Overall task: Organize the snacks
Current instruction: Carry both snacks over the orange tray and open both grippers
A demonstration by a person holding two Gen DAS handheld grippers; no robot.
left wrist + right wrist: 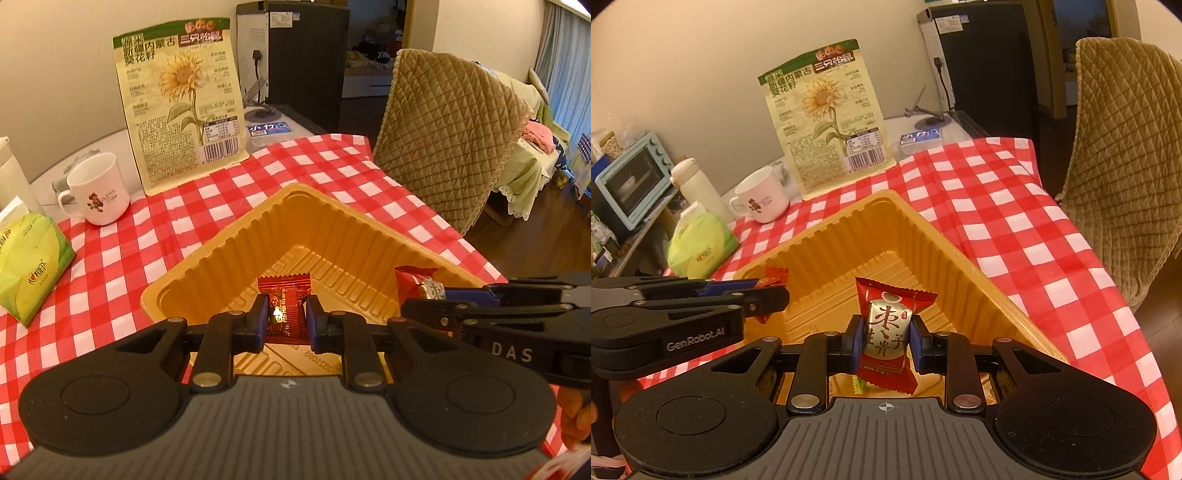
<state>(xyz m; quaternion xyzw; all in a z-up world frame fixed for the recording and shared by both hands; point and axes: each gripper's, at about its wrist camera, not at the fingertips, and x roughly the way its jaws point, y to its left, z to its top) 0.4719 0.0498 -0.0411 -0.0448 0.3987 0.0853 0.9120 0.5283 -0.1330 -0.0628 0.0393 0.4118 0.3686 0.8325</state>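
L gripper [285, 318] is clamping a small dark-red candy wrapper [285, 308] betw its blue pads, jaws nearly together, hanging over the near part of the yellow ribbed plastic tray [236, 243]. R gripper [885, 341] is pinching a red-and-silver wrapped candy [888, 332] upright, jaws narrow on it, also over the tray's near end w/ a bit of green wrapper showing just under it. Each gripper is showing up in the other's view, side by side above the tray, nothing betw them and the tray floor. Tray is sitting corner-away on the red-white checked tablecloth [332, 177]. Left of it a green tissue pack [29, 266] is lying near the cloth edge, w/ a white mug [98, 194] just behind it and a white bottle [698, 188] beside that. Further back a sunflower-seed bag [181, 110] is standing upright against the wall, a small blue-white box [269, 131] beside it. A quilted tan chair cover [443, 133] is sitting right of the table; a light-blue toaster oven [631, 181] is far left.
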